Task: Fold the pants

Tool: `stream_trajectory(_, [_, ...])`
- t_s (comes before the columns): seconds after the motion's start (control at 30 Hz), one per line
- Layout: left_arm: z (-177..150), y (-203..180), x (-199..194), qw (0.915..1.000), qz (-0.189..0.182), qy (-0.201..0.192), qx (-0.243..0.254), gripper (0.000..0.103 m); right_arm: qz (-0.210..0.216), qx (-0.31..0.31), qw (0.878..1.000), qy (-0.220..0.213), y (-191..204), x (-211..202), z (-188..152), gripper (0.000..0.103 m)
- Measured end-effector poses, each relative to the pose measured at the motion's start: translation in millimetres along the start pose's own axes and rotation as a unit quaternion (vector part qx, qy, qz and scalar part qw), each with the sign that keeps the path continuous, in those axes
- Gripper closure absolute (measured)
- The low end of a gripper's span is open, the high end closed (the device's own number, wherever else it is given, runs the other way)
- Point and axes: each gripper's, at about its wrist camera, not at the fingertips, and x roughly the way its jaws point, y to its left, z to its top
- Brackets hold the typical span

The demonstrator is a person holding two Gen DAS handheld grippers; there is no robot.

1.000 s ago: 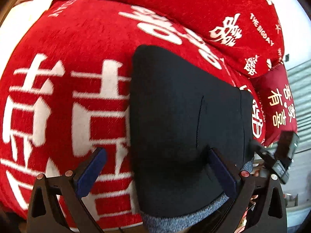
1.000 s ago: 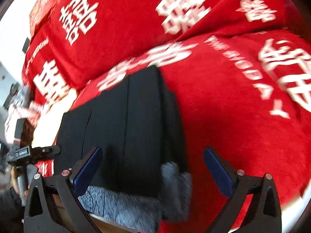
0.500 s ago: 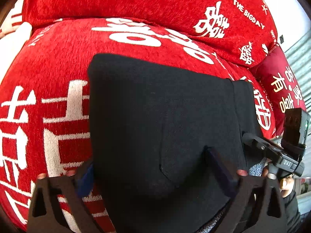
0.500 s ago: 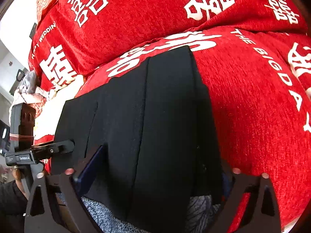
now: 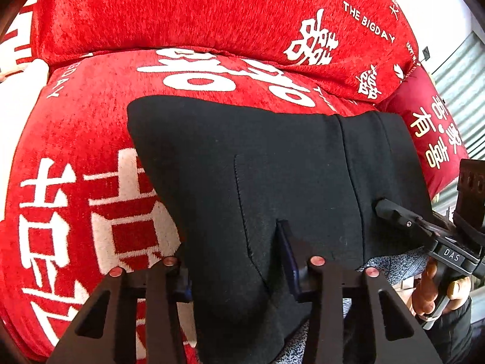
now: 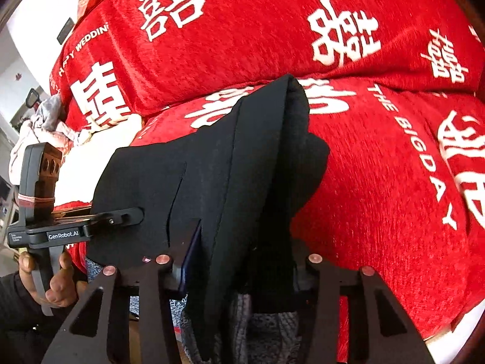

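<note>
Black pants with a grey fleece lining lie folded on a red sofa seat. My left gripper is shut on the near edge of the pants, the fabric bunched between its fingers. My right gripper is shut on the other near part of the pants, which rise in a lifted fold. The right gripper shows at the right of the left wrist view, and the left gripper shows at the left of the right wrist view.
The red sofa seat cushion with white characters carries the pants. A red back cushion stands behind. A dark red pillow lies at the right end. Crumpled light clothes lie at the left end.
Both grippers moved onto the near edge of the pants and closed on the fabric. The pants' edge now bunches and lifts between the fingers.
</note>
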Motion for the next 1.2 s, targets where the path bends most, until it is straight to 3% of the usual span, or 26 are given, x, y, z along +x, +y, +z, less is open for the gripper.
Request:
stream_trajectory(0.27, [4.7, 4.4, -31.3, 0.9998, 0.011, -0.013, 0.008, 0.064, 0.01, 0.001, 1.0, -0.009, 24.1, -6.8, 8.4, 0.055])
stream_trajectory(0.77, [17.3, 87.7, -91.7, 0.9973, 0.06, -0.03, -0.029, 0.064, 0.047, -0.016, 0.999, 0.0, 117.6, 32.1, 31.2, 0.055])
stream_trajectory(1.03, [20.2, 129.3, -92.6, 0.9957, 0.074, -0.015, -0.053, 0.064, 0.05, -0.009, 0.998, 0.025, 146.9, 65.9, 33.7, 0.055])
stream_trajectory(1.2, [20.4, 142.8, -74.7, 0.9959, 0.064, 0.003, -0.063, 0.062, 0.042, 0.004, 0.998, 0.043, 144.8, 85.9, 31.9, 0.055])
